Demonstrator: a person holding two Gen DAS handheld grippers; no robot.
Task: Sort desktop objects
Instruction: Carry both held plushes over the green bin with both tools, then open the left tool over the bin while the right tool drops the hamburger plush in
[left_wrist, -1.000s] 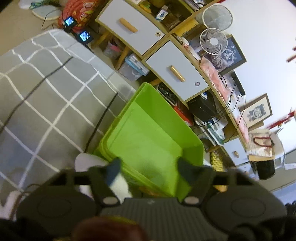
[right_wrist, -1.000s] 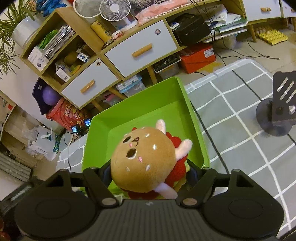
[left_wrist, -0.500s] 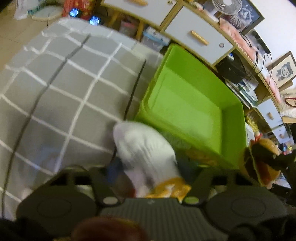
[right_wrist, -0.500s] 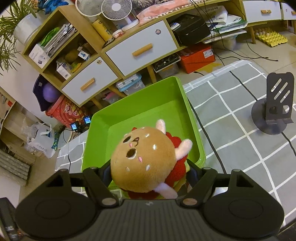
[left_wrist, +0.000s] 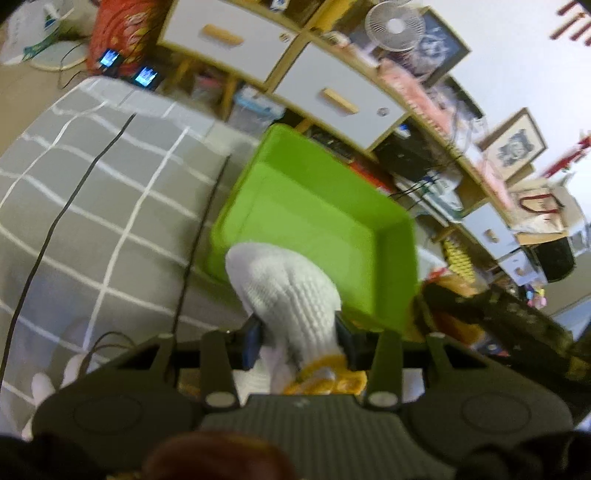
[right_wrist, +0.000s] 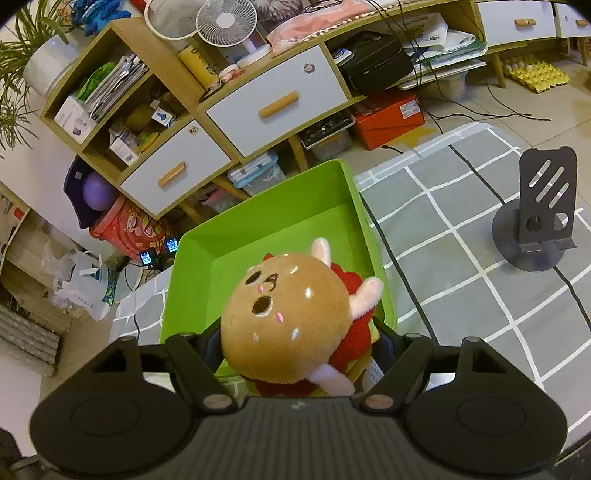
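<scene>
My left gripper (left_wrist: 301, 341) is shut on a white knitted glove (left_wrist: 284, 284) with a yellow cuff, held just in front of the near rim of the green bin (left_wrist: 317, 221). My right gripper (right_wrist: 299, 347) is shut on a burger plush toy (right_wrist: 288, 314) with a brown bun face and red and pink parts, held over the near edge of the same green bin (right_wrist: 266, 240), whose visible floor shows nothing in it. The burger plush and right gripper show blurred at the right of the left wrist view (left_wrist: 447, 291).
The bin stands on a grey checked cloth (right_wrist: 461, 258) with black cables (left_wrist: 48, 236) across it. A dark phone stand (right_wrist: 535, 218) stands at the right. Behind are wooden shelves with white drawers (right_wrist: 273, 107), fans and boxes. Another white cloth item (left_wrist: 48, 384) lies at lower left.
My left gripper has closed on the white glove and lifted it toward the bin. My right gripper, holding the burger plush, has barely shifted.
</scene>
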